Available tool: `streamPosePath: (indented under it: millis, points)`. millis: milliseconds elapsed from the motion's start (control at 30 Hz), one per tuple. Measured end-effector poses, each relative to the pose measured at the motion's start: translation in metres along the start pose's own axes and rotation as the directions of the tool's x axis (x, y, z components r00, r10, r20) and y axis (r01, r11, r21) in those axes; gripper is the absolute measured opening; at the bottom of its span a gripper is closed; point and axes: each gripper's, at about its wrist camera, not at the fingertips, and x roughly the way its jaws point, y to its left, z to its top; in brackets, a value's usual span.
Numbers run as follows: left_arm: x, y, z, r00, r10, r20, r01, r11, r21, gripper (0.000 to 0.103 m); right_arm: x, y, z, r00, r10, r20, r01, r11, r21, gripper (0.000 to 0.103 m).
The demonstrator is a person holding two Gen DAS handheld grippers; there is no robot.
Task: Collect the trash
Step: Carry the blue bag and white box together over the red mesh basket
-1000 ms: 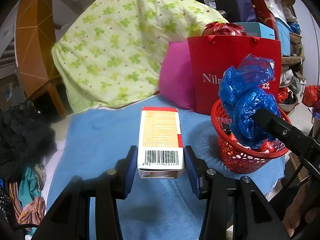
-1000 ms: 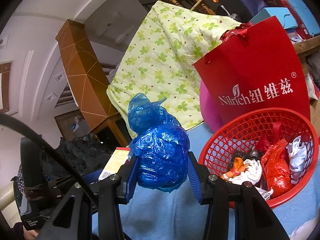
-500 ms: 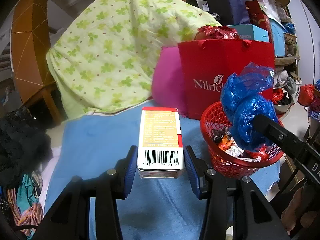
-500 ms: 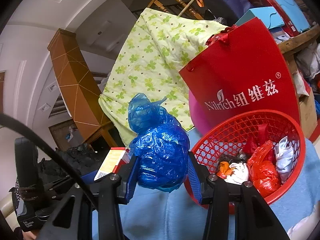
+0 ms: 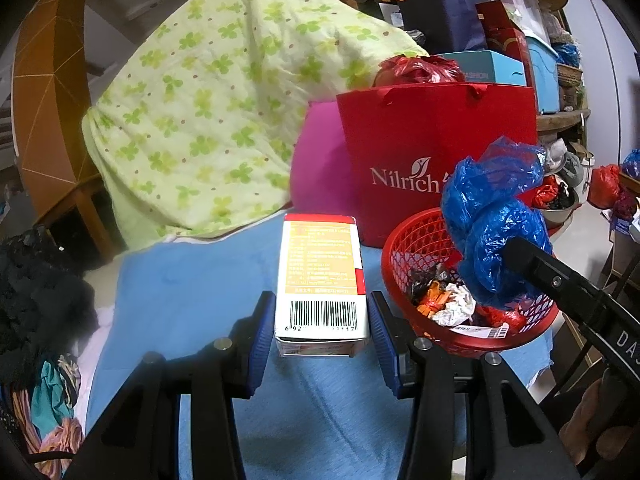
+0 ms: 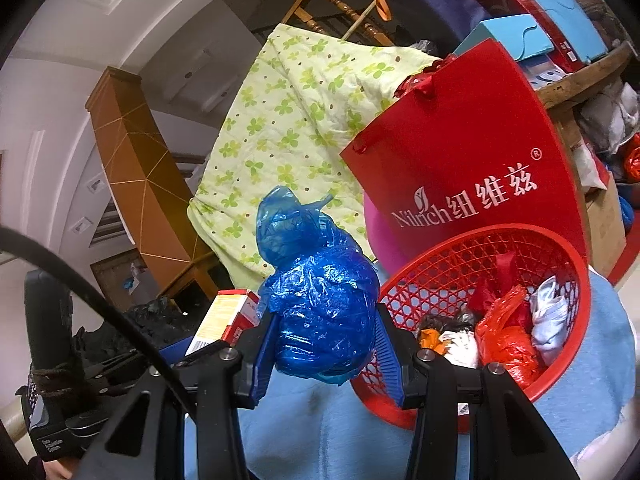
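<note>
- Right gripper (image 6: 326, 354) is clamping the crumpled blue plastic bag (image 6: 320, 312), nearer the red mesh plastic basket (image 6: 560, 248), at the blue cloth's (image 5: 180, 304) right edge.
- Left gripper (image 5: 320, 334) is gripping the white-and-orange cardboard box (image 5: 321, 276), long axis pointing away; basket is lying to its right.

One carton (image 5: 321, 276), one blue bag (image 6: 320, 312), one basket (image 6: 560, 256).

Carton (image 5: 321, 276) small print was too tiny to read; bag logo (image 5: 406, 179) was partly hidden behind blue plastic wad (image 5: 494, 216); basket (image 6: 576, 272) bottom was hidden under trash.
</note>
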Motion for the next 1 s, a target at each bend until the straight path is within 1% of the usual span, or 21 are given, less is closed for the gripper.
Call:
streamPosePath:
  millis: [400,667,1000]
  points:
    - [0.0,-0.012,0.007,1.0,-0.024,0.014,0.024,0.999,0.029,0.048,-0.012,-0.009,0.003,0.999,-0.026,0.027,0.025,0.999,0.041,0.048]
    - [0.0,-0.018,0.011,0.999,-0.036,0.02,0.035,0.998,0.048,0.048,-0.02,-0.026,0.008,0.998,-0.027,0.05,0.02,0.991,0.131,0.048]
    - [0.003,-0.026,0.014,0.997,-0.066,0.037,0.064,0.996,0.061,0.048,-0.023,-0.03,0.012,0.997,-0.041,0.07,0.031,0.99,0.14,0.048]
